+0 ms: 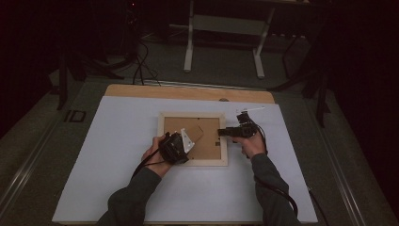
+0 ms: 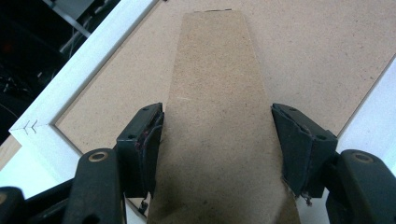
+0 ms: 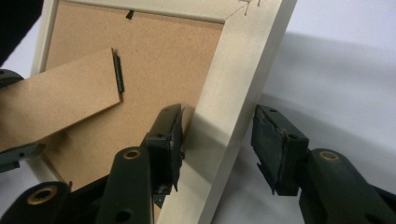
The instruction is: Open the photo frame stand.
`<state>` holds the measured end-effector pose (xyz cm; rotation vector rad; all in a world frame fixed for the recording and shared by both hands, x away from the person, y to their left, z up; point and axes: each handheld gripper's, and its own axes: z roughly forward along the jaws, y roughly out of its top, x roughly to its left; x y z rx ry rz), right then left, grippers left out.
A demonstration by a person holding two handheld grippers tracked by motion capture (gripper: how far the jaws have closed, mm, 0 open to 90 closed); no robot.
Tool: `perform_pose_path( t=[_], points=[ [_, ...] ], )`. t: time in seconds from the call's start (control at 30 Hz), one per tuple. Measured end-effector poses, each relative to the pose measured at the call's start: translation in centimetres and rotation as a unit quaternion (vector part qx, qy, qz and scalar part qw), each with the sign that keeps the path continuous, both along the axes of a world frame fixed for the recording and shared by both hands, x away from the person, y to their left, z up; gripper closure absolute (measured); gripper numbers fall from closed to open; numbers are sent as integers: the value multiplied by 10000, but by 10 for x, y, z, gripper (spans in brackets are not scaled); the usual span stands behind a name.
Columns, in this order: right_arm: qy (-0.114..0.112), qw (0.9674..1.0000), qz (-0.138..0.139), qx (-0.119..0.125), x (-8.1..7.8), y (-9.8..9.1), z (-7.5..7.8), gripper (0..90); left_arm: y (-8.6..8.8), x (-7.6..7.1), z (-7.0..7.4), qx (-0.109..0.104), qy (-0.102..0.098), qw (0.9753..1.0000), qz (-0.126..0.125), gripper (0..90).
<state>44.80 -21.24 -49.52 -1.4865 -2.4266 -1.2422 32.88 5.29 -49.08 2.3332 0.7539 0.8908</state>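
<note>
On the white mat (image 1: 117,179), the frame (image 1: 193,162) lies face-down, its brown stand (image 2: 219,116) raised.

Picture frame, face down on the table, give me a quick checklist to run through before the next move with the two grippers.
1. Picture frame lies flat, back up, on the white table cover: ok.
2. Easel stand sits between the left gripper jaws: ok.
3. Left pads pressing on the stand: not ok, a gap shows at the far pad.
4. Right gripper straddles the frame's side rail: ok.
5. Right pads clamped on the rail: not ok, the outer pad stands clear of it.
6. Stand's hinge intact and attached to the backing board: cannot tell.
</note>
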Motion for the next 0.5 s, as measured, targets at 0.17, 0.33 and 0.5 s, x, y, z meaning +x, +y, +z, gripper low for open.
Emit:
perform_pose_path(
  t=[0.17,0.33,0.5],
  points=[
    [45,9999,80,64,2,1,-1,499,0,-1,0,18,-63,10000,-29,379],
    [133,9996,138,195,3,0,-3,496,0,-1,0,32,-74,10000,-50,379],
    [190,9994,69,279,2,-7,-2,570,1,0,0,4,-53,10000,-55,378]
  ],
)
